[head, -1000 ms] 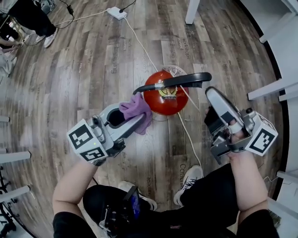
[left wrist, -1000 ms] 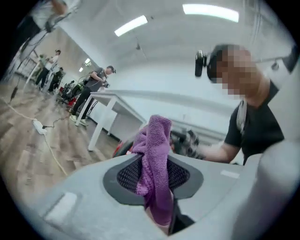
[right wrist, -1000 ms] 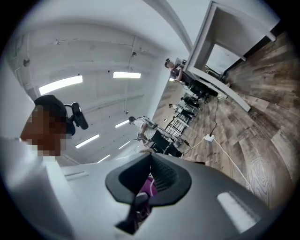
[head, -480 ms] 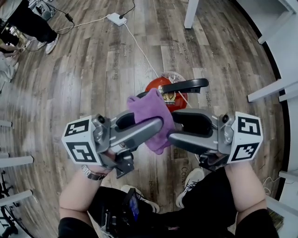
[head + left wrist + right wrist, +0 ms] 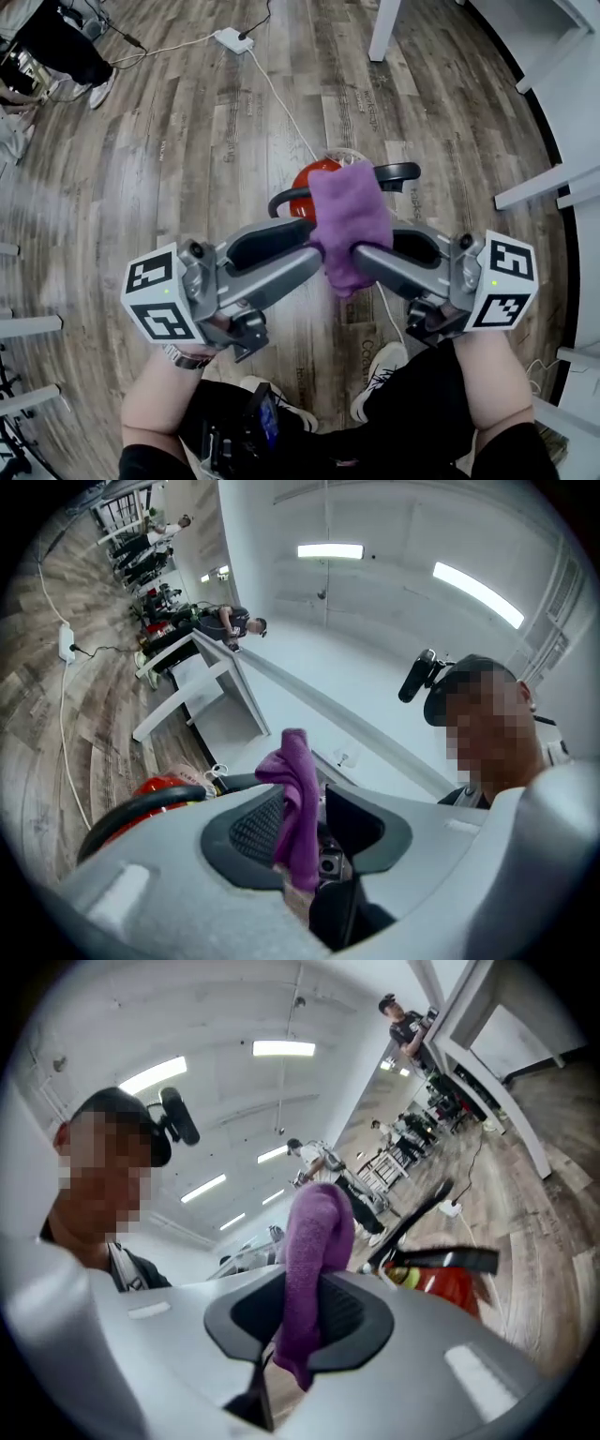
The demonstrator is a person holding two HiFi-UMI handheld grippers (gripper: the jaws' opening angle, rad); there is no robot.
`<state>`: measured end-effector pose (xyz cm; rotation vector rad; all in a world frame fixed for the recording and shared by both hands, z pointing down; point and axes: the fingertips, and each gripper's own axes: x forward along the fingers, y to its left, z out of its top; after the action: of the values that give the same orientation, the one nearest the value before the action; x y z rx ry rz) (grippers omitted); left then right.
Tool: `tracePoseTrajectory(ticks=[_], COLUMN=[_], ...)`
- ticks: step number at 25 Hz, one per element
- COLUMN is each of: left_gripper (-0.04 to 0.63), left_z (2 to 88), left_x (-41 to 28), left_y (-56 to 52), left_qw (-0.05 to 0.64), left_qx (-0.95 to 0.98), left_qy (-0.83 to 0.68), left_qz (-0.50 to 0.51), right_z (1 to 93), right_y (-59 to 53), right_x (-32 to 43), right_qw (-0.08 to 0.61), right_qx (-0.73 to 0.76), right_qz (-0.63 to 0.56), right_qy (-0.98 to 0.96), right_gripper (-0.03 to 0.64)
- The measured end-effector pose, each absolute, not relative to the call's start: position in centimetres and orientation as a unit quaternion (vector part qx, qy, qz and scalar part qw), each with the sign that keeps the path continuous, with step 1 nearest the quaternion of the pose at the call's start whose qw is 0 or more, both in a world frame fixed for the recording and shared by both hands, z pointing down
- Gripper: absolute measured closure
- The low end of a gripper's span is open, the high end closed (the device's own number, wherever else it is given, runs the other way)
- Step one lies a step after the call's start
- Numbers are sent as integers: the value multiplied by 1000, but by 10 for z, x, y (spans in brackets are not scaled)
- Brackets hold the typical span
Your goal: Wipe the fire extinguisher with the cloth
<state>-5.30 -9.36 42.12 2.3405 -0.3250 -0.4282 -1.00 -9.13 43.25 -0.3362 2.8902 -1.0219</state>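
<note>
Left fingers (image 5: 279, 273) opening, right fingers (image 5: 405, 268) closing

Purple cloth (image 5: 350, 225) bunched, raised above upright red fire extinguisher (image 5: 309, 175)

we see a purple cloth (image 5: 350, 220) between grey fingers (image 5: 277, 277) with black inner pads. behind the fingers, each marker cube (image 5: 161, 305) is white with black square patterns. beyond the fingertips the fire extinguisher (image 5: 314, 172) is red, its handle (image 5: 398, 172) black. below the fingers the floor (image 5: 187, 141) shows grey-brown wood-grain planks, and far beyond them lies a white power strip (image 5: 232, 38).
</note>
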Motion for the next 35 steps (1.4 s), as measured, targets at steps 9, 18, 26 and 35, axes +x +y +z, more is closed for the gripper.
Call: tracePoseTrajectory(ticks=[9,18,26,35], left_gripper=[598,598,598,598], left_z=[438,439,458,468], left_x=[-43,-26,-35,-50], left_y=[-49,-13,-7,-12], left_qw=[394,429,443,448], left_qx=[910,897,890,887], left_qy=[-58,-26,-38,-36], left_qz=[-113,-103,-99,-103], right_z=[367,429,512,582], right_y=[-180,-244,-229,-239], right_x=[80,30,-9,-3], right_qw=[4,-140,-190,-49], right_qx=[-95,72,158,130], right_qz=[-309,-364,-440,-544], right_qy=[946,918,863,827], right_gripper=[551,551,551,554])
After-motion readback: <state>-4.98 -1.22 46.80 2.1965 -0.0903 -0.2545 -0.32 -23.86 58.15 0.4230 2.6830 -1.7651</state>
